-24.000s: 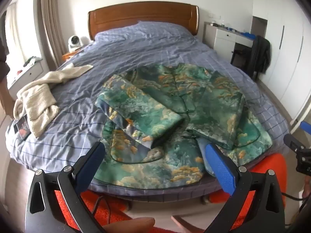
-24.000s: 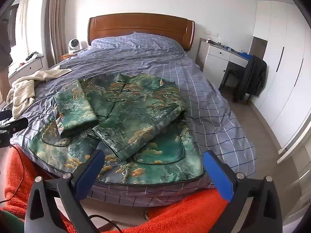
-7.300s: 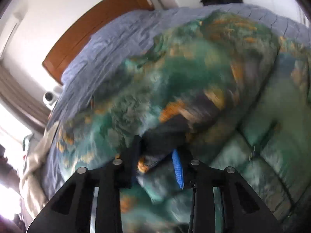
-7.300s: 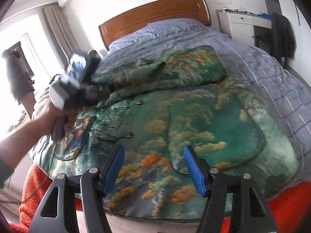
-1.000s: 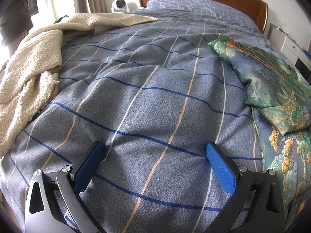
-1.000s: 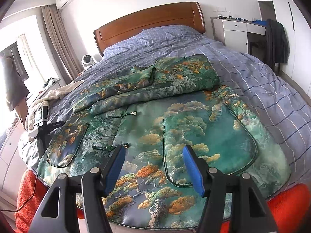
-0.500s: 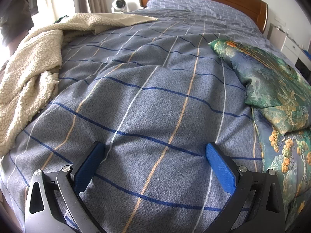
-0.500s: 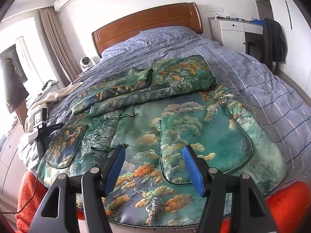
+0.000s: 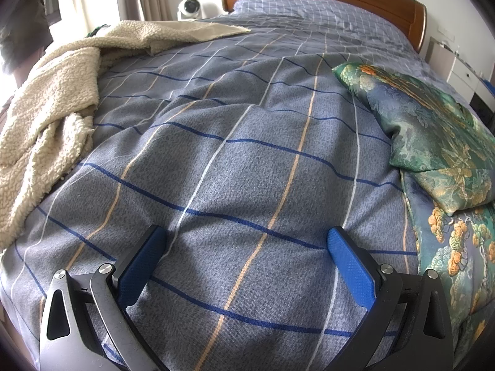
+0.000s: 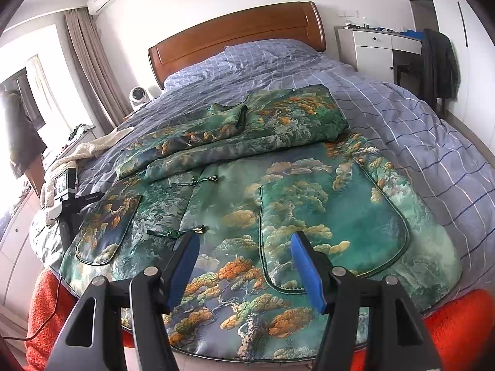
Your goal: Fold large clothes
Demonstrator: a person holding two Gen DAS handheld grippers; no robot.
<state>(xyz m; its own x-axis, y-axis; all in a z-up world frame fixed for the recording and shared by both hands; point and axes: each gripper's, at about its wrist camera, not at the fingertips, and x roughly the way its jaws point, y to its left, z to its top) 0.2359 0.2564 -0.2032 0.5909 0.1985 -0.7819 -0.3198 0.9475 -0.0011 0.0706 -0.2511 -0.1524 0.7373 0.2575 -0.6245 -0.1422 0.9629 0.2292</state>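
We're holding both grippers idle, jaws apart, nothing btwn them: right gripper (image 10: 244, 266) hovering over the jacket (image 10: 278, 204) hem, left gripper (image 9: 246, 250) w/ jacket off to its right. Fabric's looking padded, slippery, floppy; we're judging the hem edge best to pinch.

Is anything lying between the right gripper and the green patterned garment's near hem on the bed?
Nothing visible. The right gripper hangs open directly over the green patterned garment, whose lower half lies flat and bare on the bed. Its folded sleeves sit farther back, away from the hem.
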